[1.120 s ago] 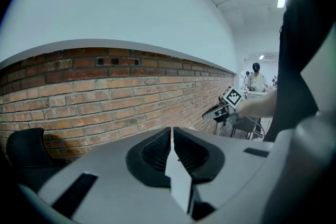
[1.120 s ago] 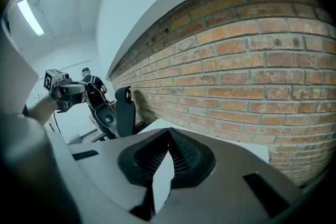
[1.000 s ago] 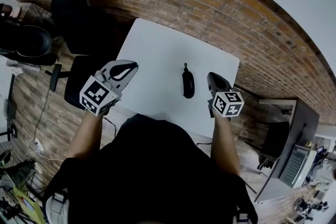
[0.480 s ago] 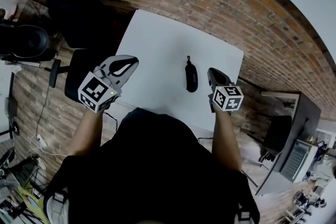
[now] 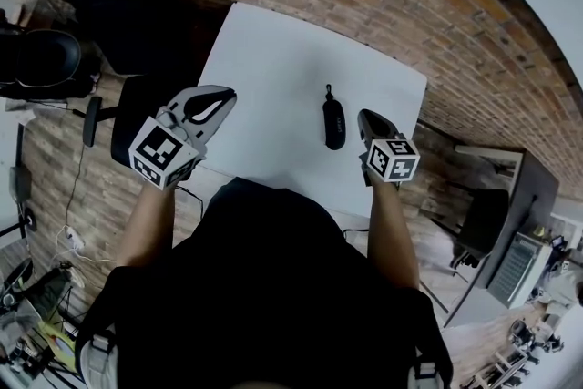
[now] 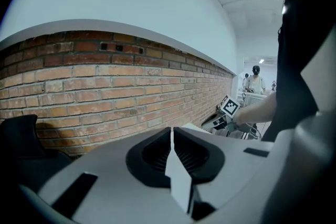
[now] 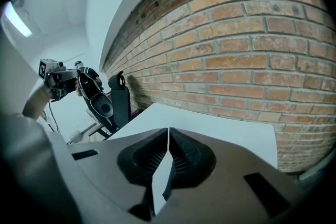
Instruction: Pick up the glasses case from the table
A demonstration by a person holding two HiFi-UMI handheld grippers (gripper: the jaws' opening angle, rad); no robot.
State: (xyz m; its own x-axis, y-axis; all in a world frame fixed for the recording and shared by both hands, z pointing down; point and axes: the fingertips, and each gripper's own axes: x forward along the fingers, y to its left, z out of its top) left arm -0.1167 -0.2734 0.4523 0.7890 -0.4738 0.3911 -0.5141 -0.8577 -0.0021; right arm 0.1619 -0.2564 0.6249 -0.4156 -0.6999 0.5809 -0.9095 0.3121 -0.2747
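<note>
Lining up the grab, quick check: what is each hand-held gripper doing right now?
Left hand-held gripper: closed, nothing between the jaws.
Right hand-held gripper: closed, nothing between the jaws.

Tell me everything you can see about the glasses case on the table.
The glasses case is a small, dark, elongated oval with a short loop at its far end; it shows too small to tell its material. It lies flat on the white table, lengthwise front to back, near the table's right side. Only the table touches it; the shut right claw hangs beside it, apart.
</note>
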